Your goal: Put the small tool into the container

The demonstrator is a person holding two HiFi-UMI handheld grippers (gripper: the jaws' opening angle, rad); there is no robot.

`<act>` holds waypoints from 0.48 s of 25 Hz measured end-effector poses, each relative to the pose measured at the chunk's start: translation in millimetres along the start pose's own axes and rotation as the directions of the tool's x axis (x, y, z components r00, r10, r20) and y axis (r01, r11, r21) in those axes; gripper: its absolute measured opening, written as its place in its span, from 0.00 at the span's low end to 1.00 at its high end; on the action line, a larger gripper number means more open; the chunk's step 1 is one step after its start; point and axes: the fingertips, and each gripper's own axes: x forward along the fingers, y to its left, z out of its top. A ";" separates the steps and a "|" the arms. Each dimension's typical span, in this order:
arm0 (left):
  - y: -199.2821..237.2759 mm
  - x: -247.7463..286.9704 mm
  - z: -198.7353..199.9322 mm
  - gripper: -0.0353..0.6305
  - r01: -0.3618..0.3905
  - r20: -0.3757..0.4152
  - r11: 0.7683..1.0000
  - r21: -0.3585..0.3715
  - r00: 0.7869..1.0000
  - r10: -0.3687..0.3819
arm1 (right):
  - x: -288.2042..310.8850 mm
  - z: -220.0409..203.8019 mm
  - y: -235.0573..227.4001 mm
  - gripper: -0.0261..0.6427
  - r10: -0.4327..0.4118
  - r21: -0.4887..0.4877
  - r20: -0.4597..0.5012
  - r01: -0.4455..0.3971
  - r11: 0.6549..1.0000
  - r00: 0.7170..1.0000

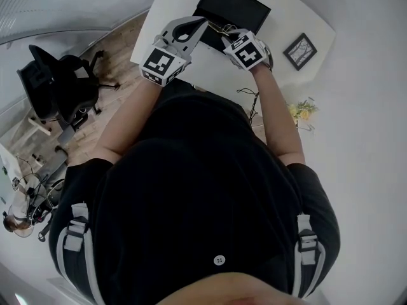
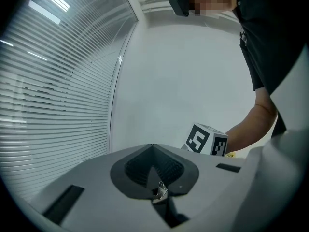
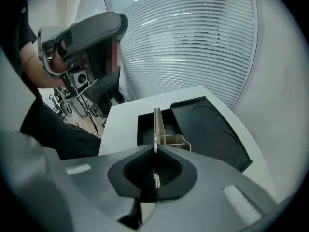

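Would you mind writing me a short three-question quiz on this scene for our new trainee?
1. True or false: the right gripper has its jaws wide apart with nothing between them.
2. What lies on the white table right beside the open black container? A) a flat black lid B) a red cup C) a book
3. Fill in: the small metal piece sits pinched in the ___ gripper's jaws.

Key
1. False: its jaws are shut on a thin metal tool.
2. A.
3. Left: the left gripper has its jaws together on it.
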 end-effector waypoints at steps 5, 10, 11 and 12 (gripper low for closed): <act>-1.9 2.5 -5.5 0.06 0.002 -0.009 1.000 -0.004 1.000 -0.002 | 12.4 -3.7 3.7 0.06 0.014 -0.025 -0.082 -0.017 1.000 0.997; -1.5 6.2 -13.1 0.07 0.006 -0.021 1.000 -0.004 1.000 -0.006 | 26.0 -10.8 1.2 0.06 0.008 -0.050 -0.139 -0.016 0.999 0.990; -0.9 6.9 -14.8 0.06 0.005 -0.024 1.000 -0.008 1.000 -0.005 | 29.2 -12.8 0.7 0.06 0.008 -0.057 -0.150 -0.016 0.998 0.989; -0.3 7.6 -16.2 0.07 0.005 -0.028 1.000 -0.011 1.000 -0.005 | 32.3 -13.9 0.2 0.06 0.008 -0.064 -0.156 -0.018 0.998 0.988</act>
